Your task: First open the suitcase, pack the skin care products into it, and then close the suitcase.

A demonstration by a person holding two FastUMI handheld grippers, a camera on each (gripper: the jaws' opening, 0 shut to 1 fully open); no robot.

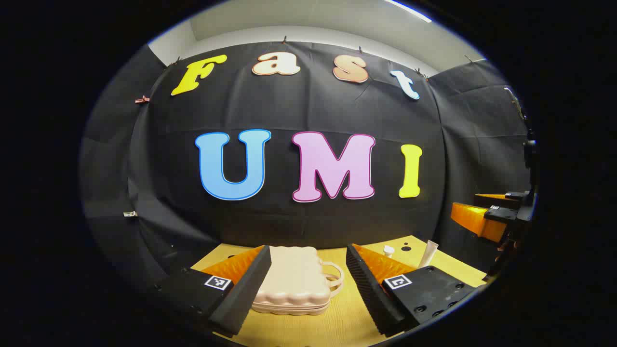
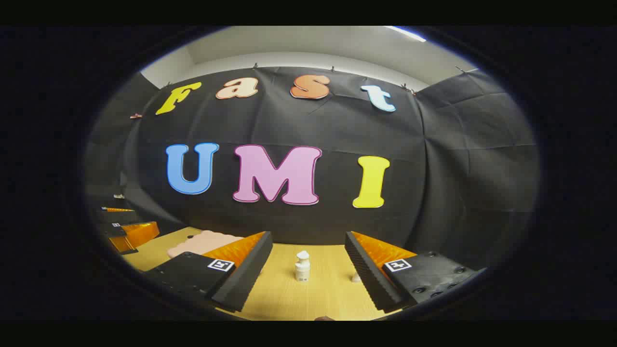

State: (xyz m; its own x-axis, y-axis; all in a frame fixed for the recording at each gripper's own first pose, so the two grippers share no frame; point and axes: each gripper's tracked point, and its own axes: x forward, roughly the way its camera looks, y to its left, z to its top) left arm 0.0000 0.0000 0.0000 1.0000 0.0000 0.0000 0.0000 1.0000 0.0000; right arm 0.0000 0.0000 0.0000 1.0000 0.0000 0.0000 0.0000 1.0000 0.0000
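Note:
In the left gripper view a pale pink ribbed suitcase point(image 1: 291, 282) lies flat and closed on the wooden table point(image 1: 337, 323), its handle point(image 1: 336, 278) pointing right. My left gripper point(image 1: 308, 250) is open just in front of it, one finger on either side, not touching. The right gripper view has a small white pump bottle point(image 2: 302, 266) standing ahead between the fingers of my open right gripper point(image 2: 307, 235). A small pale item point(image 2: 355, 277) peeks out beside the right finger. The suitcase point(image 2: 200, 243) lies to the left there.
A white bottle point(image 1: 388, 250) and a white tube point(image 1: 428, 254) stand at the table's back right. My right gripper point(image 1: 482, 217) hovers at the far right, the left gripper point(image 2: 127, 229) at the far left. Black cloth walls close the back and sides.

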